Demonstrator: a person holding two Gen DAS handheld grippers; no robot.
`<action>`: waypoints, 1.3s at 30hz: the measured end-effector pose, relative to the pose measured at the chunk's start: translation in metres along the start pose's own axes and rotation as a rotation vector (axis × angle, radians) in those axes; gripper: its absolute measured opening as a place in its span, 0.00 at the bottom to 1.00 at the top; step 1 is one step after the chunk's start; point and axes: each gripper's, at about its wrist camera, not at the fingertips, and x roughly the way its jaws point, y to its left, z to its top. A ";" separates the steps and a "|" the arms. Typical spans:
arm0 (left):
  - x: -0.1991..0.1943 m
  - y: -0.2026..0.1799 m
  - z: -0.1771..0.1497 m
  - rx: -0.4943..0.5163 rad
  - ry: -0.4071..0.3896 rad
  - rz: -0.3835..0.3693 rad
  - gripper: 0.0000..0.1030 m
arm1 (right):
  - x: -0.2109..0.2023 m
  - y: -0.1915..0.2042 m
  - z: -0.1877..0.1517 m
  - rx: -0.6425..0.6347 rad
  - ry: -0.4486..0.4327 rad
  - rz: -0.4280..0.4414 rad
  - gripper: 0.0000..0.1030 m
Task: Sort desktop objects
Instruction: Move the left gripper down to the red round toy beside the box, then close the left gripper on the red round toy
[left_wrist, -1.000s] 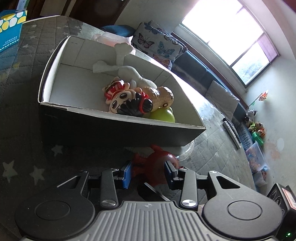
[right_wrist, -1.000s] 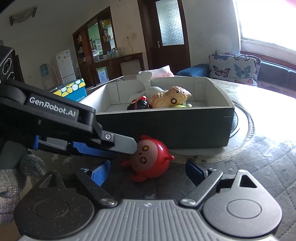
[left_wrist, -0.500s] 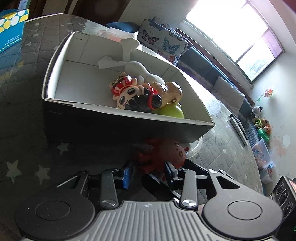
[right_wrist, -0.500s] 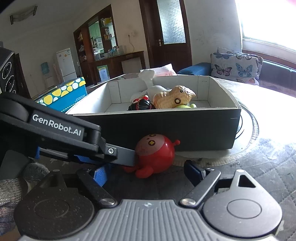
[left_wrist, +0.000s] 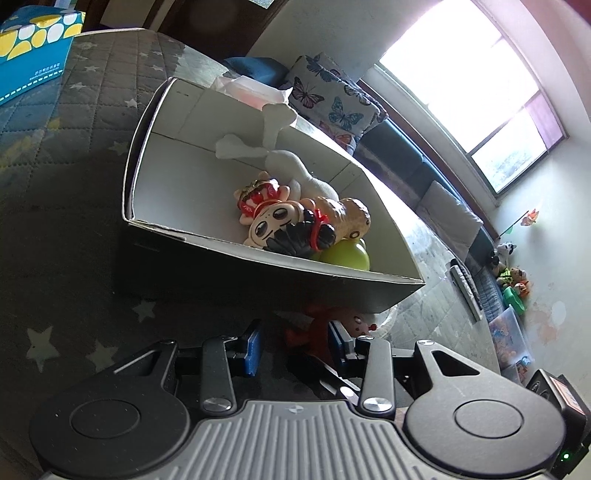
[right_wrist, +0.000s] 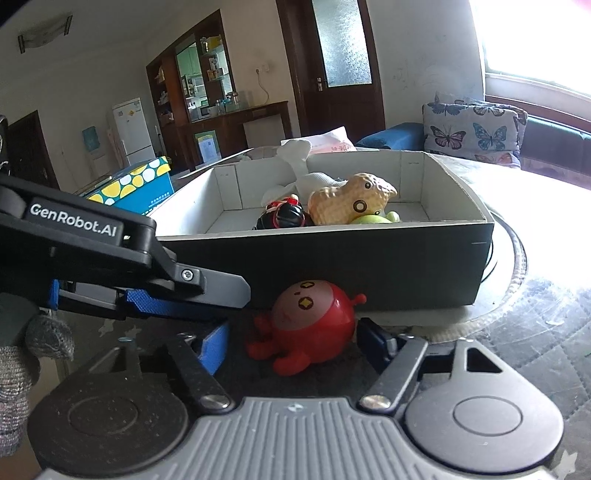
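red toy, round with little stubby legs, lies on the grey quilted counter right against the near wall of the box. the right claw has it between its fingers and the jaws are closing; the right pad looks to be at the toy's side, the blue left pad stands clear of it, so no grip yet. the left claw comes in from about nine o'clock of the toy, jaws apart and holding nothing, one blue finger just short of the toy. inside the white-lined box, crowded toward its three o'clock end, a peanut toy, a big-eyed doll, a green ball and a white bone. a blue dotted carton stands on the counter at about ten o'clock of the box.
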 end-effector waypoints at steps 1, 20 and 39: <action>0.000 0.000 0.000 0.001 0.001 -0.005 0.39 | -0.001 0.000 0.000 0.002 0.000 0.003 0.63; -0.003 -0.013 -0.021 0.072 0.080 -0.080 0.39 | -0.031 0.011 -0.020 -0.003 0.036 0.005 0.47; -0.010 0.001 -0.032 0.067 0.103 -0.091 0.39 | -0.052 0.009 -0.024 -0.031 0.020 -0.007 0.55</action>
